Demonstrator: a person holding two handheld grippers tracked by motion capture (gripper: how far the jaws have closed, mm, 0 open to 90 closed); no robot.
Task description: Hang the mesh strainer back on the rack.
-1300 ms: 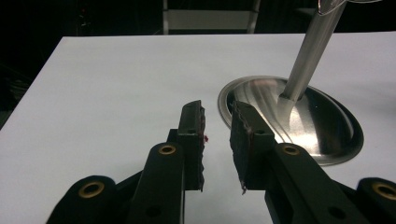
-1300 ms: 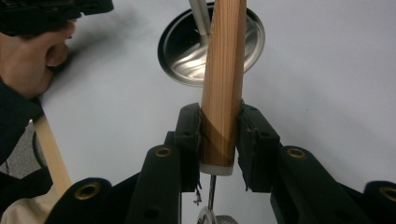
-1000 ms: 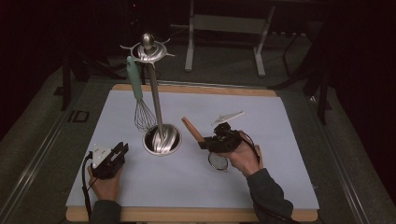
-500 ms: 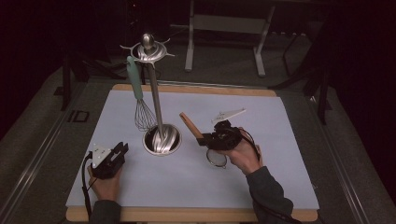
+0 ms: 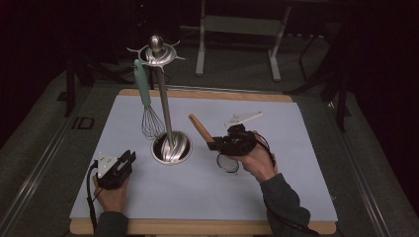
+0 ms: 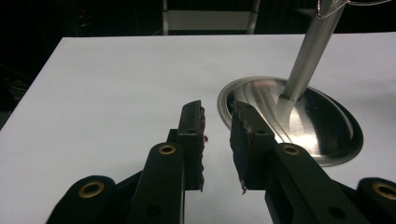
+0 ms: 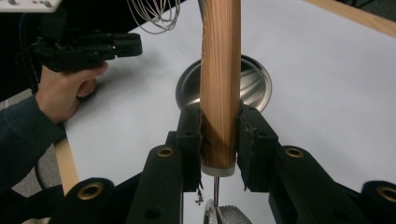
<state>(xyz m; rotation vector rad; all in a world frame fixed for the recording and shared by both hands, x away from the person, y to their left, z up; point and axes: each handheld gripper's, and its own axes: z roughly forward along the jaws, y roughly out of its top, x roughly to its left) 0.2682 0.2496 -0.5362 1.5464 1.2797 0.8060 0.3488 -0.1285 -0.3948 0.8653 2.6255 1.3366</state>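
Right gripper (image 7: pixel 219 140): closed on the wooden handle (image 7: pixel 220 70) of a small mesh strainer (image 5: pixel 228 162); the pads are pressed against both sides near the ferrule end, presumably so that the far end stays free for hanging.
Strainer: held above the white mat (image 5: pixel 296 163), just right of the stand's base (image 5: pixel 171 147), with the handle pointed up and toward the stand and the mesh bowl hung below the hand.
Utensil stand (image 5: pixel 164 106): a steel pole is set upright in a round dish base; hooks are ringed at the crown (image 5: pixel 157 53) for hanging tools.
Whisk (image 5: pixel 148 108): hung by its teal handle from one hook, clear of the mat.
Left gripper (image 6: pixel 218 140): rested on the mat beside the base, jaws parted with nothing between them, judged to be kept in reserve.
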